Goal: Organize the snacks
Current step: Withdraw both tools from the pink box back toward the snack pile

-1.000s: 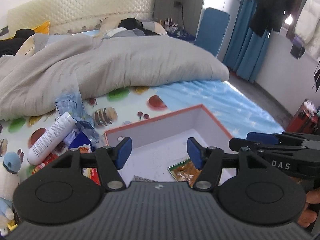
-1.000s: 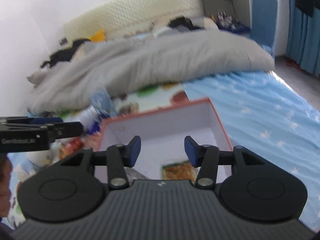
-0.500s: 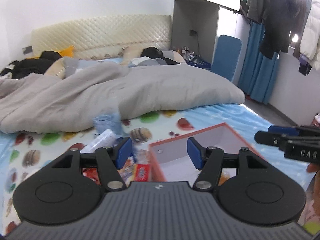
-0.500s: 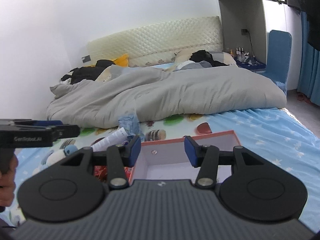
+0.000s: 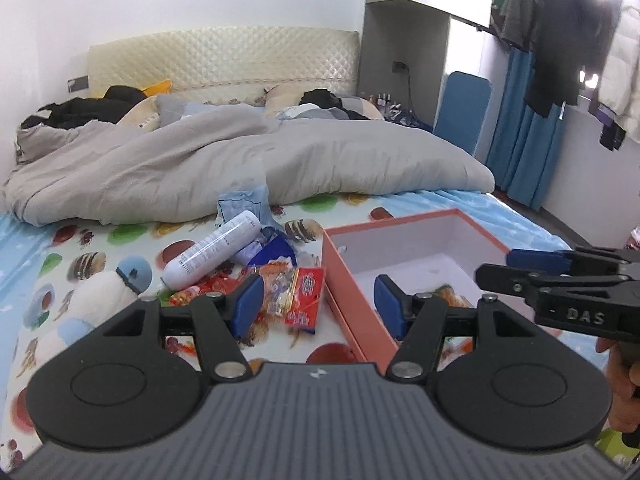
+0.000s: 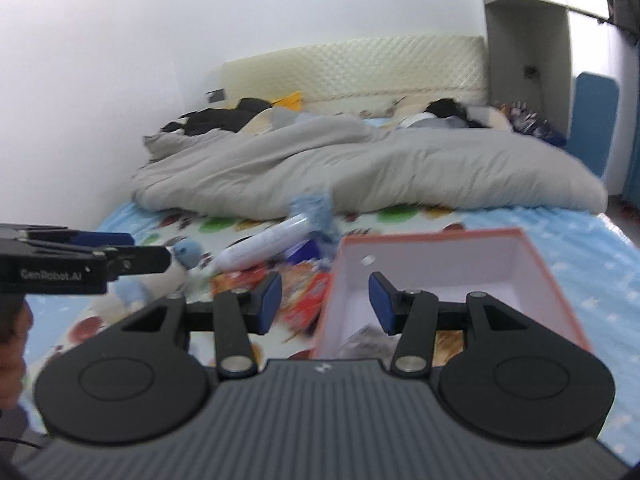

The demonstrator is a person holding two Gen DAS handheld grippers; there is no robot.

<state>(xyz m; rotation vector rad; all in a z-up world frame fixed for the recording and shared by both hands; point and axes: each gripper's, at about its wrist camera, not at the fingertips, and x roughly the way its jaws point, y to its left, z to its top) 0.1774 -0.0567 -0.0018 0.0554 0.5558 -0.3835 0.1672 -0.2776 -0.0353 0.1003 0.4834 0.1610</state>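
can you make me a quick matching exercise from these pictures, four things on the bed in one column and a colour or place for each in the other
Things:
1. box
2. tube
3. duvet
4. plush toy

Descriptions:
a. grey, bunched across the bed behind the clutter
b. white body with a pale blue cap, left of the snack pile
c. orange outside, white inside, open on top
d. white, lying on its side above the red snack packets

Pairs: 1-c, 2-d, 3-a, 4-b

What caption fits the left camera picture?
Open left gripper hovers between snack packets and the orange box on the bed.
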